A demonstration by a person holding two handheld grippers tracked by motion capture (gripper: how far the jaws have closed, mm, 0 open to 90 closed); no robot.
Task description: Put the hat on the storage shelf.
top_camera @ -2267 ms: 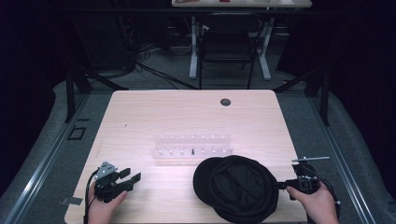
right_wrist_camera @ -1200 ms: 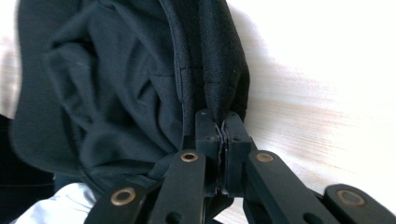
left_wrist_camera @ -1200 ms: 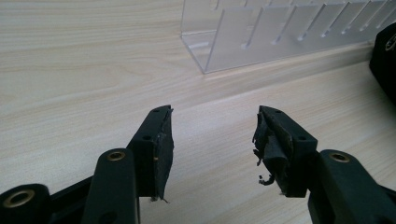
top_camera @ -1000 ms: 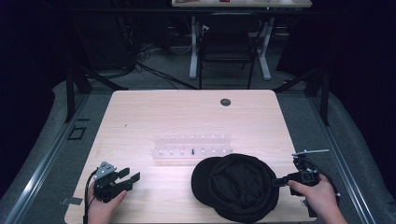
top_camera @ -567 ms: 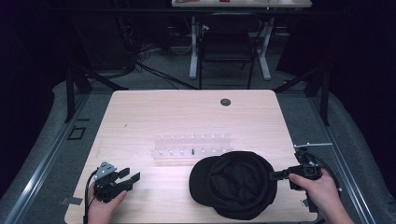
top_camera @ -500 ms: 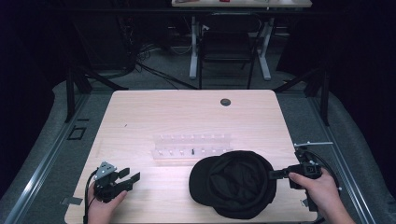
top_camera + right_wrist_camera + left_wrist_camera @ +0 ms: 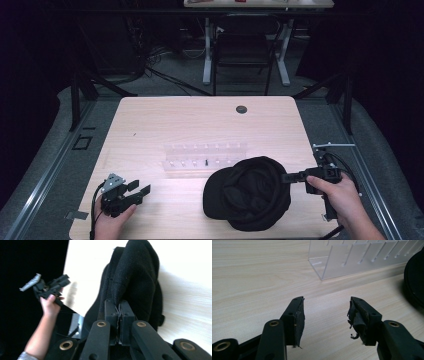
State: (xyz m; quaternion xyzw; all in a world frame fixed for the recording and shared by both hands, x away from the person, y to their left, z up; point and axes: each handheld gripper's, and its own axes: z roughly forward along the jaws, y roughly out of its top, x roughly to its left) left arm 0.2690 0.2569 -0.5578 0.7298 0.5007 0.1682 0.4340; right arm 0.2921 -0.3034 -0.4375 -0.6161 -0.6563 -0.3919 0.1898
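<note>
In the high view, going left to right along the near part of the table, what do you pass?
left gripper, jaws open and nothing between them → black cap → right gripper, jaws shut on the cap's right edge. The clear slotted rack sits farther back, spanning the gap between left gripper and cap.

A pale wooden table with rounded corners carries the things. Near its far edge sits a small dark round cap (set into the top, it seems). A clear plastic rack with a row of slots stands at mid-table — just beside it, toward the near right, a black cap lies on the wood.
</note>
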